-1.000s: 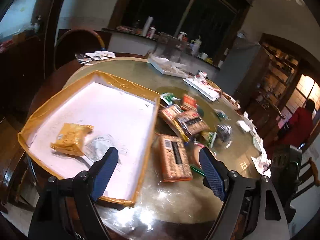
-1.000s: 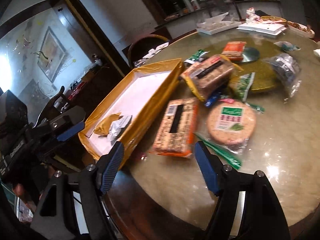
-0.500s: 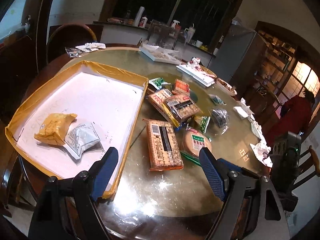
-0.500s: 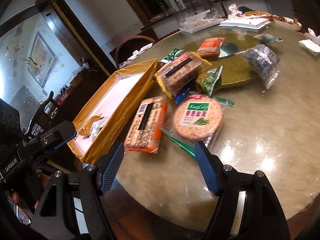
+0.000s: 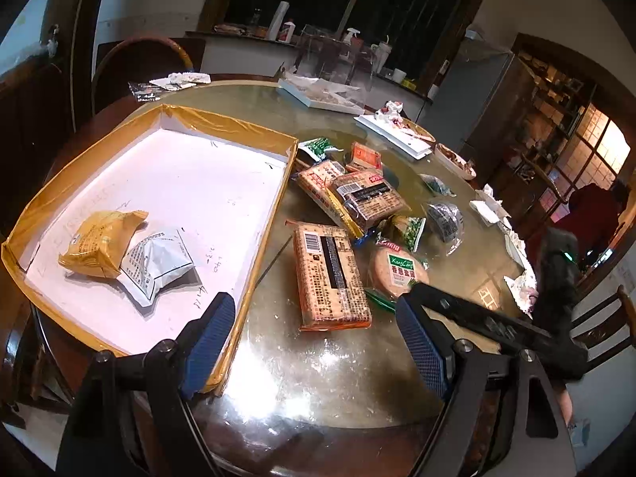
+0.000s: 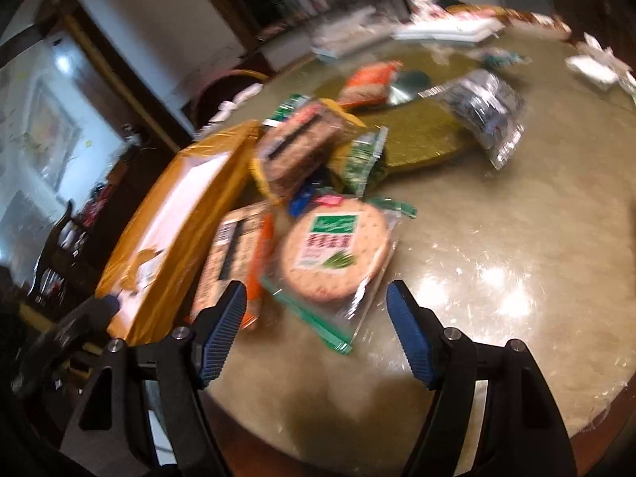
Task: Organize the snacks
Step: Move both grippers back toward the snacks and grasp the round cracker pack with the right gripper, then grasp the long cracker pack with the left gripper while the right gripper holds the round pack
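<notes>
Both tongs are spread wide with nothing between them. The left gripper (image 5: 314,342) hangs over the near edge of the round table (image 5: 318,377), and the right gripper (image 6: 316,330) sits just short of the round cracker pack (image 6: 334,254), which is at 12 o'clock from it. At 11 o'clock of the left one is the yellow-rimmed tray (image 5: 254,262), already holding a yellow snack pouch (image 5: 99,242) and a white packet (image 5: 157,264) touching it. Dead ahead lies the long orange cracker pack (image 5: 330,278), beside the tray. Further out is a loose heap: a brown cracker pack (image 5: 369,194), green packets and a clear bag (image 5: 445,218).
</notes>
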A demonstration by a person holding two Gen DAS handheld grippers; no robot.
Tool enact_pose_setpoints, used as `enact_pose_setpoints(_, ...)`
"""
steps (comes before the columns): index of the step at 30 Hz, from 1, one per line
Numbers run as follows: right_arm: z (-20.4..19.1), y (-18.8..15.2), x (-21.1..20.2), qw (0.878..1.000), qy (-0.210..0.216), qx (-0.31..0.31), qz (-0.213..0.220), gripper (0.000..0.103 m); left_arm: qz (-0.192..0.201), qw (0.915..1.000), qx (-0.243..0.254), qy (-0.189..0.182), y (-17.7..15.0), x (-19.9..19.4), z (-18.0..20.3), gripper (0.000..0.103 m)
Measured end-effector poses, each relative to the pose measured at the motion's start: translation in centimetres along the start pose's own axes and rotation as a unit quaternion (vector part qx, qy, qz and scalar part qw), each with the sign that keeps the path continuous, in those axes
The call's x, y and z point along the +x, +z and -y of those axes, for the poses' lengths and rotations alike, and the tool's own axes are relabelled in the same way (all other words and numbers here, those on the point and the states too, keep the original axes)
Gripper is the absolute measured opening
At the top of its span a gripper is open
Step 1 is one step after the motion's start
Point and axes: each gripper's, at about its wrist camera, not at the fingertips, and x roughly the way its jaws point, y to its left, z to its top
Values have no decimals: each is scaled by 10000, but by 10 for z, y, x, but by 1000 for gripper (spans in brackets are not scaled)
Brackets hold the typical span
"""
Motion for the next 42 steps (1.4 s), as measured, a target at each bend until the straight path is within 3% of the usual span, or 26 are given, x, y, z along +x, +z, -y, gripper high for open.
enact_pose_setpoints(4, -6, 15, 19, 9987, -500, 55, -68, 74, 92, 9999, -62, 20, 2, -3, -4, 83)
enact_pose_setpoints(8, -31, 25, 44, 9928, -1119, -389, -152, 88, 55, 10000, -43, 25, 4, -1, -5, 83)
enact_pose_setpoints(12, -43, 26, 60, 9829, -1694, -709, -125, 88, 93, 9999, -79, 72, 2, -3, -7, 83)
enact_pose_setpoints(15, -42, 20, 55, 9780, -1847, -957, -118, 79, 20, 10000, -38, 59, 4, -1, -4, 83)
enact_pose_setpoints(20, -20, 3, 26, 9783, -1822, -987, -50, 77, -193, 9994, 291, 28, 10, 17, 15, 83)
enact_pose_setpoints(24, -6, -19, -1, 9833, -1475, -1070, 45, 77, -916, 9941, 580, -52, 18, 62, 34, 83)
enact_pose_setpoints(27, -1, -26, -9, 9865, -1265, -1037, 56, 77, -1393, 9879, 637, 232, 23, 95, 40, 83)
enact_pose_setpoints(29, 2, -27, -11, 9878, -1216, -970, 75, 77, -1334, 9861, 788, 607, 26, 103, 46, 82)
enact_pose_setpoints(32, 1, -27, -11, 9882, -1211, -931, 85, 77, -1506, 9799, 996, 845, 24, 116, 54, 80)
enact_pose_setpoints(35, -2, -26, -9, 9864, -1273, -1035, 52, 77, -1510, 9725, 1316, 1190, 16, 123, 61, 71)
enact_pose_setpoints(36, -2, -27, -9, 9866, -1265, -1026, 52, 77, -1452, 9702, 1404, 1335, 14, 123, 61, 64)
enact_pose_setpoints(37, -2, -27, -9, 9873, -1244, -987, 56, 77, -1399, 9707, 1428, 1332, 13, 120, 61, 58)
enact_pose_setpoints(40, -2, -28, -10, 9878, -1226, -955, 68, 77, -1366, 9728, 1528, 1081, 6, 105, 57, 56)
enact_pose_setpoints(42, -2, -29, -10, 9874, -1226, -995, 59, 77, -1280, 9694, 1768, 1123, -10, 91, 59, 55)
